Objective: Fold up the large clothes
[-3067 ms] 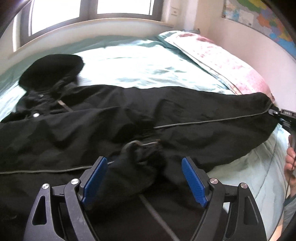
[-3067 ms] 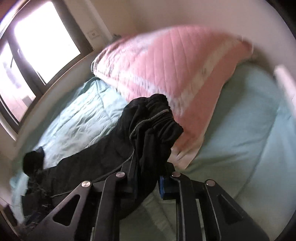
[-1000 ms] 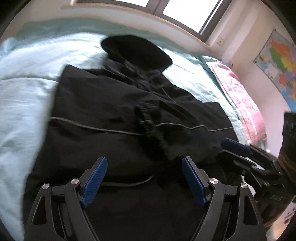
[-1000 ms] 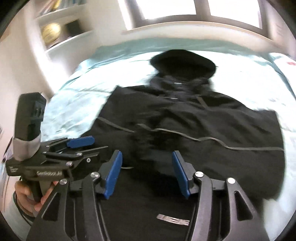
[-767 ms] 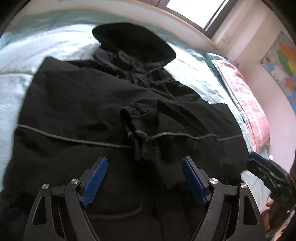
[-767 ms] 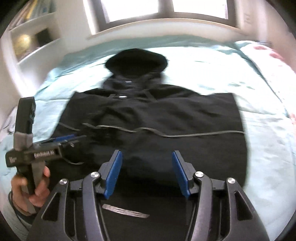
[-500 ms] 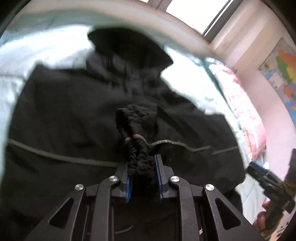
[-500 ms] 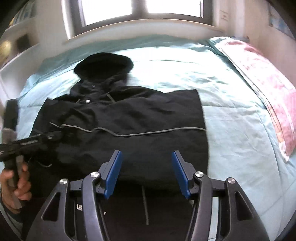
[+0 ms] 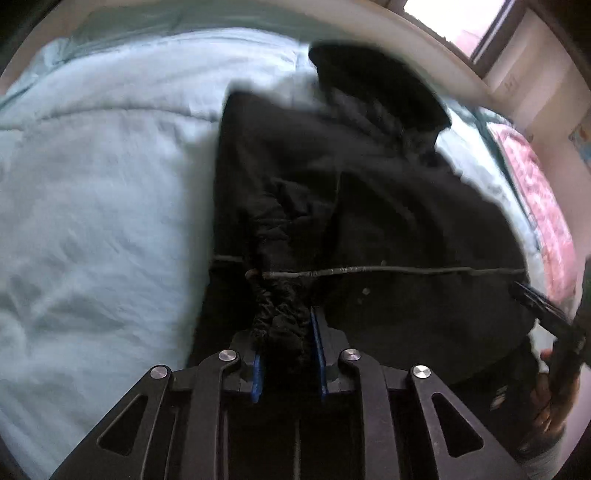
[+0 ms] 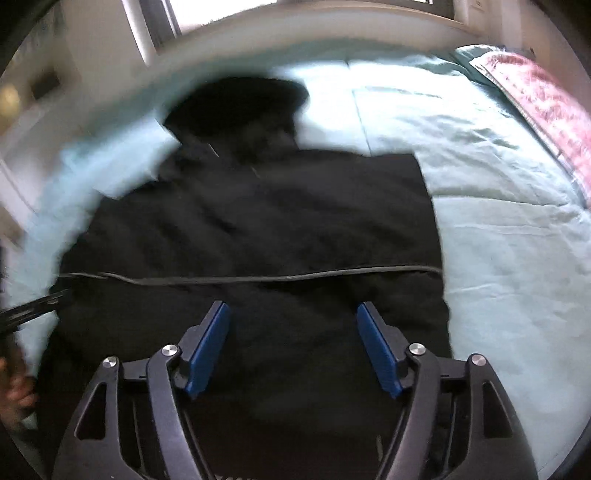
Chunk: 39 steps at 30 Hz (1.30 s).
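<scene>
A large black hooded jacket [image 10: 258, 229] lies on the light blue bed, hood [image 10: 236, 103] toward the window, a thin grey cord [image 10: 295, 277] across its middle. In the left wrist view the jacket [image 9: 388, 221] fills the centre. My left gripper [image 9: 286, 332] is shut on a bunched black sleeve cuff [image 9: 280, 306] and holds it over the jacket's left side. My right gripper [image 10: 293, 332] is open and empty, hovering just above the jacket's lower part; it also shows in the left wrist view [image 9: 535, 299] at the jacket's right edge.
The light blue quilt [image 9: 92, 203] spreads to the left, and to the right in the right wrist view [image 10: 498, 221]. A pink quilted pillow [image 10: 546, 96] lies at the far right. A wall and window sill [image 10: 332, 22] run behind the bed.
My left gripper closed on the sleeve cuff and has carried it left across the jacket. My right gripper let go of the other sleeve and stays open over the lower jacket.
</scene>
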Each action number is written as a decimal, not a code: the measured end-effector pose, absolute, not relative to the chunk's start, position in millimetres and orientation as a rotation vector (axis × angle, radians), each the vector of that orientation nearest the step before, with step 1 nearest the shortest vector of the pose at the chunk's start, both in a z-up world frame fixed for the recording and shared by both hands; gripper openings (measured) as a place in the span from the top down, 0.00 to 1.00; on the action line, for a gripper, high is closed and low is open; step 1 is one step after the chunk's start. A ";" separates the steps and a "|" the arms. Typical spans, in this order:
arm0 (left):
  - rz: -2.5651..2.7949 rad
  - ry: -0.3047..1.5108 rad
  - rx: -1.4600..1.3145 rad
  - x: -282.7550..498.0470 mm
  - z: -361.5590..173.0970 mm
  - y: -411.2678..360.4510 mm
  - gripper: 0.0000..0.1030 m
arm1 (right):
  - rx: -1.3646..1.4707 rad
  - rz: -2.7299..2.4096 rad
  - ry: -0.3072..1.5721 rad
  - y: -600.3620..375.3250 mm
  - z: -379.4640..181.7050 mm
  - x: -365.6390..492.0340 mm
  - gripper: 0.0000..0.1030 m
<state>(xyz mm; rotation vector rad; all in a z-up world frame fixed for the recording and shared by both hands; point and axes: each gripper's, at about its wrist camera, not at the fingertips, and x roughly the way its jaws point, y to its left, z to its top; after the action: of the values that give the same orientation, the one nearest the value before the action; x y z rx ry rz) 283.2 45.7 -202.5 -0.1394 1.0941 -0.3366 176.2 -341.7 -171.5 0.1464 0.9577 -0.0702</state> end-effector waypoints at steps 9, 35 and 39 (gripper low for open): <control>-0.254 0.860 -0.173 264.0 -139.4 68.2 0.46 | 0.063 -0.039 0.960 -329.1 -163.5 180.5 0.27; -0.417 0.888 -0.185 249.7 -143.8 19.3 0.38 | 0.027 -0.068 0.959 -340.5 -126.2 168.0 0.20; -0.323 1.002 -0.191 265.2 -197.6 22.6 0.38 | 0.056 -0.095 1.076 -358.4 -172.1 164.6 0.19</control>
<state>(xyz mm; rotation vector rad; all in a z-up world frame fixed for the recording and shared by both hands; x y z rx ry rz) 265.2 22.6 -197.6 -0.1915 1.0018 -0.3230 164.6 -358.4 -172.1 0.0563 1.0756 -0.0947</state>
